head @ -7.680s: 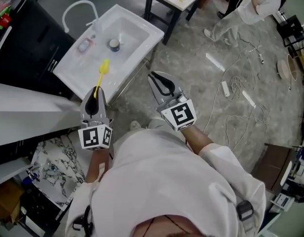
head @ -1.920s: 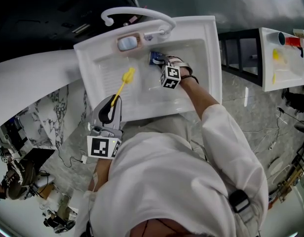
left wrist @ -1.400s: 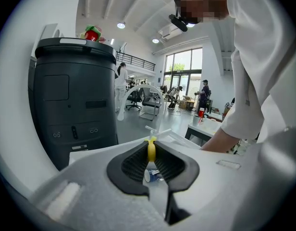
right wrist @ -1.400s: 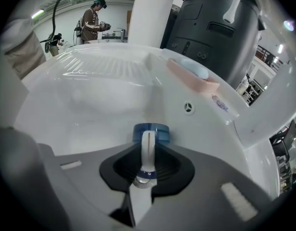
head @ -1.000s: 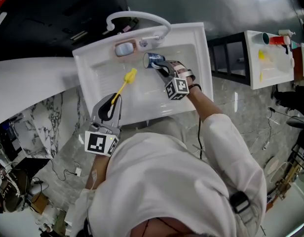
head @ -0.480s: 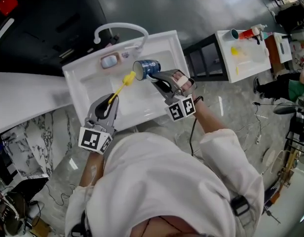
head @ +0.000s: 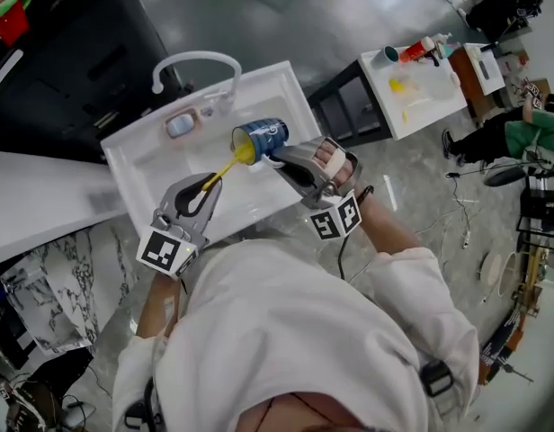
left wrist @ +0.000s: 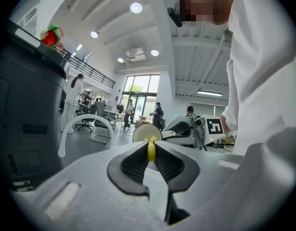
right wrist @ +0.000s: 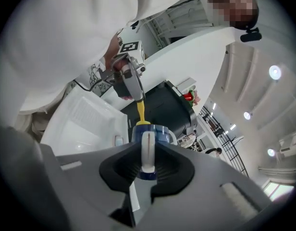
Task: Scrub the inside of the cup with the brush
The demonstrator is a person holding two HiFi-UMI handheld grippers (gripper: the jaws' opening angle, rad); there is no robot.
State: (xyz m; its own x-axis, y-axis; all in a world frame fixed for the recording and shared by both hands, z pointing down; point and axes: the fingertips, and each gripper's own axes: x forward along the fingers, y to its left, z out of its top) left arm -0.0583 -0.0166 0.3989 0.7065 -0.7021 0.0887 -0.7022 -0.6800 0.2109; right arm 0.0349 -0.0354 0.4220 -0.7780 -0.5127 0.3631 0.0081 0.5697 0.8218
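Above the white sink (head: 138,171), your right gripper (head: 279,157) pinches the blue ceramic cup (head: 262,137) by its white handle (right wrist: 147,148). The mouth faces eight o'clock, so the yellow plastic brush (head: 227,164) clenched in your left gripper (head: 203,185) can enter.

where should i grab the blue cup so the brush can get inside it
Grip the white handle of the blue ceramic cup, coming in from its side, away from the mouth. The cup is tipped with its open mouth facing the yellow plastic brush, so a handle grip leaves the opening clear. The right tool is shut on that handle.
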